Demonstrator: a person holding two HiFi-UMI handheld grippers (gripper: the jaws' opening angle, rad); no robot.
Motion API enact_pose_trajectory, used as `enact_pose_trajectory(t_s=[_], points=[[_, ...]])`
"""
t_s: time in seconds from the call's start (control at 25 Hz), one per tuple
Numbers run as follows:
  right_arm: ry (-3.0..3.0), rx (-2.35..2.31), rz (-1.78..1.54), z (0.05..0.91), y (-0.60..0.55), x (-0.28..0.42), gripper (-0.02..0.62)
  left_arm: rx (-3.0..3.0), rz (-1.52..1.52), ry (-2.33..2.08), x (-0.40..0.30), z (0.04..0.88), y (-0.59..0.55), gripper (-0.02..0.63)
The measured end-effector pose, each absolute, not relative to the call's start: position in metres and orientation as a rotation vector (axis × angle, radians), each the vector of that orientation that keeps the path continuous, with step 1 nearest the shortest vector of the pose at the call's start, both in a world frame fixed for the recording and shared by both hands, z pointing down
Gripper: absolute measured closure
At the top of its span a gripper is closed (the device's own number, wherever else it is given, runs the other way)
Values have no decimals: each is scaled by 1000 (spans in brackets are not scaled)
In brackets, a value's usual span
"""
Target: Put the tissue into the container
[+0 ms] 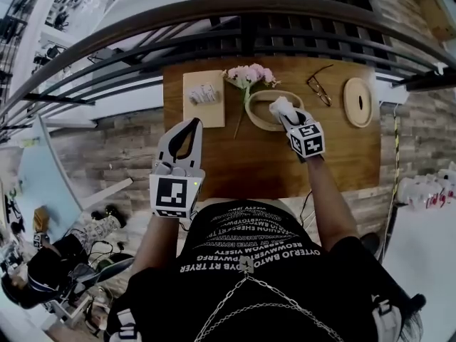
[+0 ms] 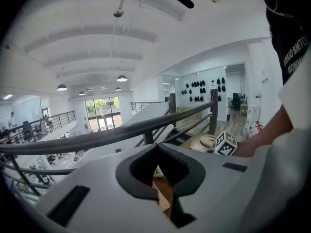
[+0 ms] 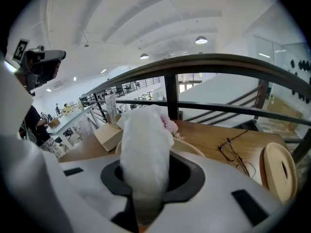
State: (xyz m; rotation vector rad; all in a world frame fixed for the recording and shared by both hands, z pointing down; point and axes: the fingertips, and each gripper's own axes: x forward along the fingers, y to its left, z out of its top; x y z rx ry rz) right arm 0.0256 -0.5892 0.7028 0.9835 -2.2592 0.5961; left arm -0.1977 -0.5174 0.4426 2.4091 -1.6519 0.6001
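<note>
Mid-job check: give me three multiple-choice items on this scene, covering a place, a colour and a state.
1. Where is the lid? A left of the flowers; B right of the glasses; C between them.
2. What colour are the flowers? A pink; B blue; C yellow.
3. What does the right gripper hold? A glasses; B nothing; C tissue.

Key: B, the lid lies past the glasses at the table's right end. A, the blooms are pink. C, the jaws clamp the white tissue.

White tissue (image 3: 143, 164); pink flowers (image 1: 249, 75) at 12 o'clock of brown wood-grain table (image 1: 235, 162); pale wooden lid (image 1: 358, 102) at 2 o'clock.
</note>
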Motion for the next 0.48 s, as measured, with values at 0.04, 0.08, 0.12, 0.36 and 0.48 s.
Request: enact_pose_trajectory(t_s=[0.04, 0.08, 0.12, 0.36, 0.48], points=[[-2249, 978, 608, 709, -590, 25, 480, 2408, 600, -1651, -198, 443, -518, 581], [-2240, 973, 619, 715, -590, 25, 480, 2406, 599, -1650, -199, 444, -518, 581], [-2232, 967, 626, 720, -591, 25, 480, 2402, 596, -1650, -200, 445, -518, 581], [-2153, 901, 649, 744, -594, 19, 480, 2387, 599, -1654, -206, 450, -515, 581], [-2094, 858, 644, 758, -595, 18, 480, 2380, 599, -1652, -206, 452, -516, 581]])
